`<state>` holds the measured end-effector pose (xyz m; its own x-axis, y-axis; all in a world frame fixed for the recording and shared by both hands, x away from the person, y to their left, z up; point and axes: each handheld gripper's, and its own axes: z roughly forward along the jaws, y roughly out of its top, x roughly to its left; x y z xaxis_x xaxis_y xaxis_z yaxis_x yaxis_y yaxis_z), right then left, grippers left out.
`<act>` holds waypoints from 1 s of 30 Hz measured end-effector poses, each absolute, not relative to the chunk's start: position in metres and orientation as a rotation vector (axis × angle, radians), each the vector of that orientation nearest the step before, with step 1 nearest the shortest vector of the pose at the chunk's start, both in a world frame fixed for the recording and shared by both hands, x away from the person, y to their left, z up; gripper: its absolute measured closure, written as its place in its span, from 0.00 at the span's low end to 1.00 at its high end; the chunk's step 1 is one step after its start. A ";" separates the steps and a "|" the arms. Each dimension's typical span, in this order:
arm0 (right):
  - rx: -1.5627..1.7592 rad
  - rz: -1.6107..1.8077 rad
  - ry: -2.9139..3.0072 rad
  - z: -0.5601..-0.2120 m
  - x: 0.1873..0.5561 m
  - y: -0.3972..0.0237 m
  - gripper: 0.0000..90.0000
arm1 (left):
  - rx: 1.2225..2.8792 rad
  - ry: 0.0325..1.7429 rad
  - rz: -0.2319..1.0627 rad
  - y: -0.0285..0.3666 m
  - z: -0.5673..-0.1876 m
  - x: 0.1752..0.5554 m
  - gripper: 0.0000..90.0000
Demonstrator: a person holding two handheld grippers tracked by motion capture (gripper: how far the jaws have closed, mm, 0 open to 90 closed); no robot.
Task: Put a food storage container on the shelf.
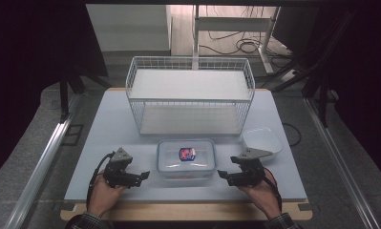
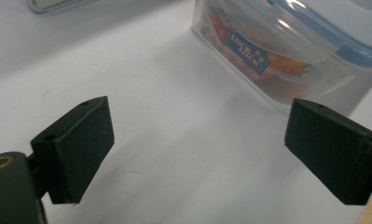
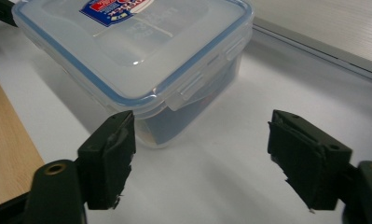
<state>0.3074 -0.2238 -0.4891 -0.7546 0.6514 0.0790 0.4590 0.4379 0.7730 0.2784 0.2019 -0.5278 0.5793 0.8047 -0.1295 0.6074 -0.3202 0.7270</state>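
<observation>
High view has the lidded container (image 1: 186,159) on the table (image 1: 107,129), at 6 o'clock from the wire basket (image 1: 190,95), between the left gripper (image 1: 139,177) and right gripper (image 1: 224,175). Both sets of fingers are spread and empty. Approach level from 9 and 3 o'clock, squeezing the side walls evenly below the latches.

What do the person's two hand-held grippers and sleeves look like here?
Both the left hand-held gripper and the right hand-held gripper are black, each topped by a grey three-cornered plate and trailing a black cable. Jaws are blocky black pads. The sleeves look dark plaid.
</observation>
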 end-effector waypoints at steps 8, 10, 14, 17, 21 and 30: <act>0.957 1.248 2.459 -0.486 0.309 -0.220 0.13 | 2.035 1.092 0.333 0.204 -0.531 0.280 0.05; 0.955 1.237 2.456 -0.486 0.310 -0.219 0.11 | 2.035 1.088 0.336 0.204 -0.530 0.281 0.05; 0.963 1.236 2.456 -0.486 0.312 -0.217 0.07 | 2.032 1.070 0.333 0.202 -0.526 0.280 0.05; 0.966 1.252 2.455 -0.486 0.314 -0.215 0.06 | 2.030 1.064 0.312 0.199 -0.522 0.281 0.05; 0.969 1.263 2.460 -0.485 0.315 -0.212 0.04 | 2.024 1.058 0.291 0.196 -0.518 0.282 0.05; 0.985 1.285 2.457 -0.481 0.320 -0.202 0.03 | 1.985 1.017 0.219 0.188 -0.506 0.287 0.04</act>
<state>0.3196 -0.2022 -0.4812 -0.7585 0.6397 0.1246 0.4672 0.4004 0.7883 0.2868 0.1876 -0.5058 0.6505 0.7284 -0.2152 0.5749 -0.2870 0.7663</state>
